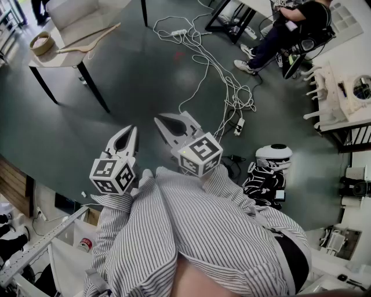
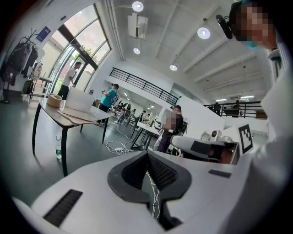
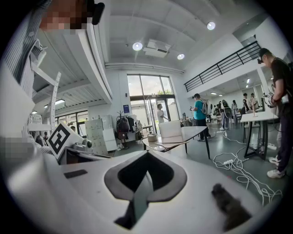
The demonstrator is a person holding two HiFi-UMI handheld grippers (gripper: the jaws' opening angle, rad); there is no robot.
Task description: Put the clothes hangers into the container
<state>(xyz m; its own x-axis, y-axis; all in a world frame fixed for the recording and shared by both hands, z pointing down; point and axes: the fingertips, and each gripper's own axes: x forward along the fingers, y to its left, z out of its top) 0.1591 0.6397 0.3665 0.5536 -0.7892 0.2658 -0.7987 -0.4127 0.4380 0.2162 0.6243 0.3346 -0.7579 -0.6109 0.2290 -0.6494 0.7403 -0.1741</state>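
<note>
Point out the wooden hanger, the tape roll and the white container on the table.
wooden hanger (image 1: 87, 42), head view, middle of its wooden bar.
tape roll (image 1: 36, 51), head view, near rim of the ring.
white container (image 1: 78, 11), head view, its white top face.

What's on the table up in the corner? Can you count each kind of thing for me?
Round tan tape roll: 1
Wooden clothes hanger: 1
White box-shaped container: 1
Total: 3
</note>
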